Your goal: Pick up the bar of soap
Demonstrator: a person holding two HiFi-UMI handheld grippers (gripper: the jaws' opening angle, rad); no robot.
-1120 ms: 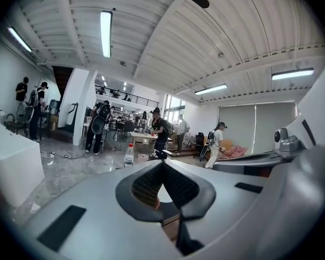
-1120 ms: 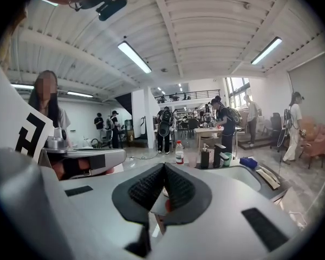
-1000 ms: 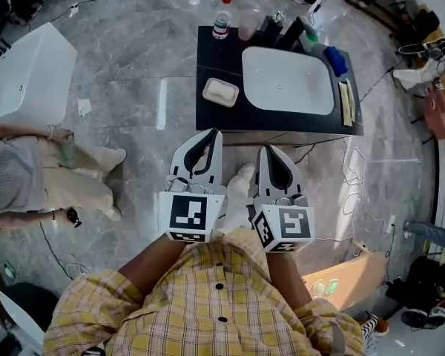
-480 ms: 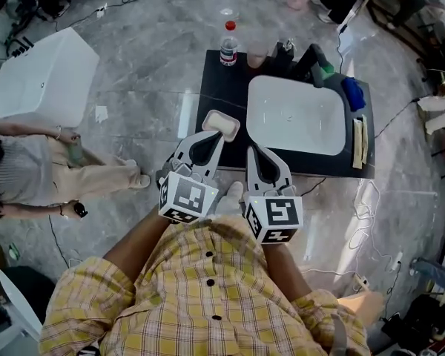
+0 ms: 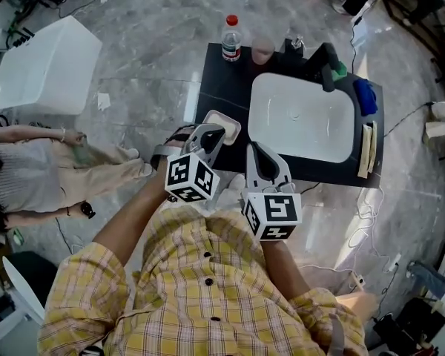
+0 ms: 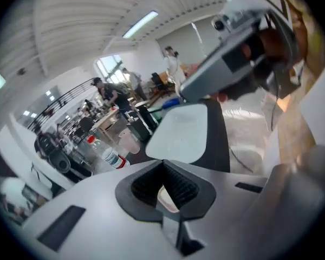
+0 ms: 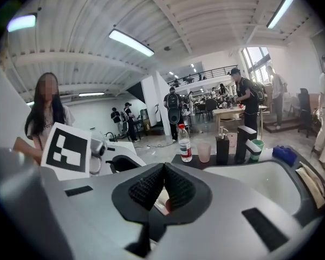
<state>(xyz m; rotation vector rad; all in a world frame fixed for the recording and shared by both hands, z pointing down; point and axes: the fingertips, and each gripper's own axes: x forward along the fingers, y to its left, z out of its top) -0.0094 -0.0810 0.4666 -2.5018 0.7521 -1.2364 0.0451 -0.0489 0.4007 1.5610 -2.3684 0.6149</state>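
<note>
At the front-left corner of the dark tabletop: bar of soap lying in a white dish | left tongs: closed, empty, tips seemingly over the dish's near edge, contact unclear | right tongs: closed, empty, at the tabletop's front edge below the white basin

Bar of soap in dish on counter, left of basin; bottle behind.
</note>
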